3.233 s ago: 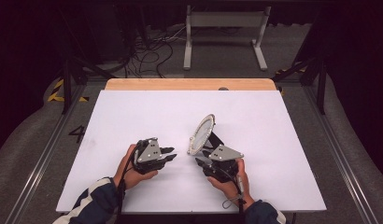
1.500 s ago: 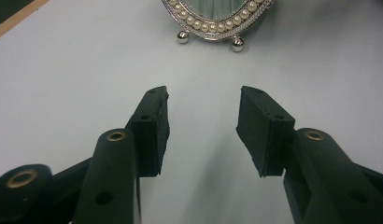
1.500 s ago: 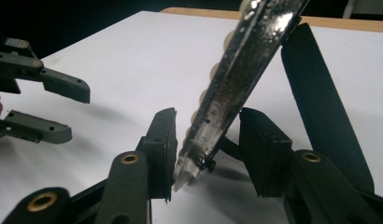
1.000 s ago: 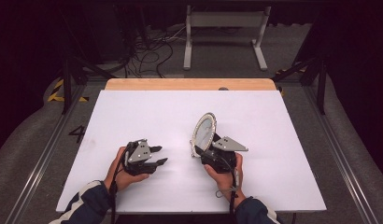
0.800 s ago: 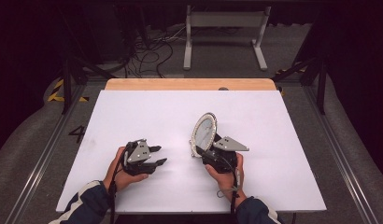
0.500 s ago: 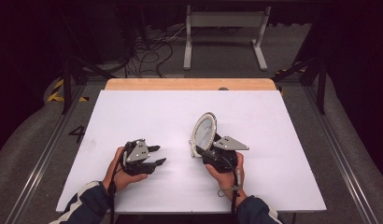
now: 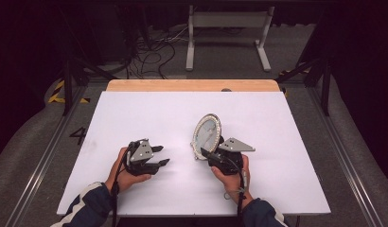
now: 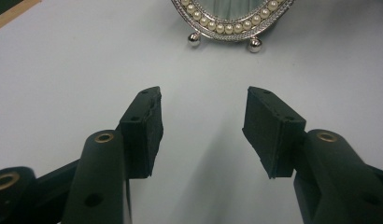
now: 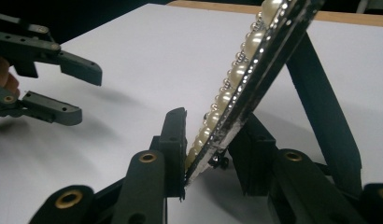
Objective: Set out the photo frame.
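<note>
The right claw [image 9: 206, 154] pinches the mirror [image 7: 206, 136] by its stiff, breakable, slippery pearl rim; left claw [image 8: 201, 133] half-open, empty.

Shiny metal mirror frame [image 8: 232, 29] with glossy pearls, matt white table [image 7: 149, 113]

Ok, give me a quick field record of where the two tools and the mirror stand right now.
object: oval mirror with pearl-beaded frame, tilted back on its rear stand, ball feet on the table
surface: white table
right tool: jaws have just been closing, mirror's lower rim between them, left pad touching the pearl edge
left tool: open, jaws have just been opening, nothing between them, pointed at the mirror, apart from it
mirror front: faces the left tool
</note>
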Motion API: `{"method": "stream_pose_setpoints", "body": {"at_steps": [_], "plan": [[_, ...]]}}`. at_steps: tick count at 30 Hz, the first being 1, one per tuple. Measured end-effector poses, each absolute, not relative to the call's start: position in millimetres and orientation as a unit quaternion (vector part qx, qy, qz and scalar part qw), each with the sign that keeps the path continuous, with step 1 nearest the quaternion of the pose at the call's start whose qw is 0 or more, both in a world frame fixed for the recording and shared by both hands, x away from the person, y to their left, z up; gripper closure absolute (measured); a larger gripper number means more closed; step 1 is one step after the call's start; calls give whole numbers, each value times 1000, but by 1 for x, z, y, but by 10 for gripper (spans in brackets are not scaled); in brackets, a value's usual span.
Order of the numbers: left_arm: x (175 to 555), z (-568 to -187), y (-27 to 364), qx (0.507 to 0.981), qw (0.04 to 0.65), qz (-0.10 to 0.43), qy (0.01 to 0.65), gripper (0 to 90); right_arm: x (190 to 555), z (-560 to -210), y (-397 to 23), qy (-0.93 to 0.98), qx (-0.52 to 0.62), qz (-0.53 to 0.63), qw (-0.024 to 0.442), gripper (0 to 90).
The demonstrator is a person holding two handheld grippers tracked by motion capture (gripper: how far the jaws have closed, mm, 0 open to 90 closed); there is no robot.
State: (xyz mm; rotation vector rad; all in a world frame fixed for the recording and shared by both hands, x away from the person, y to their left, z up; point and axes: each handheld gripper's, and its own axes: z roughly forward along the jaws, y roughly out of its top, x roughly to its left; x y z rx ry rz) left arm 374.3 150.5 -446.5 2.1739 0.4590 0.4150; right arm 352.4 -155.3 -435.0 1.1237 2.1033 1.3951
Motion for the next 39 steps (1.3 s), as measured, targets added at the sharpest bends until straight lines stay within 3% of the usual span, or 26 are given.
{"method": "stream_pose_setpoints", "body": {"at_steps": [15,17,24,32,37,39], "plan": [[406,-440,123,862,445,150,193,395,356,-432,-170,770,375,496,143,709],[409,-438,117,857,448,157,199,317,356,-432,-172,773,372,495,138,713],[424,-438,100,856,459,139,192,272,357,-430,-177,785,357,493,121,720],[436,-444,89,853,469,125,193,244,354,-429,-180,783,363,488,132,619],[437,-445,90,854,467,119,198,234,349,-429,-179,773,355,504,147,729],[436,-446,89,855,464,116,199,233,347,-430,-176,771,355,504,159,730]]}}
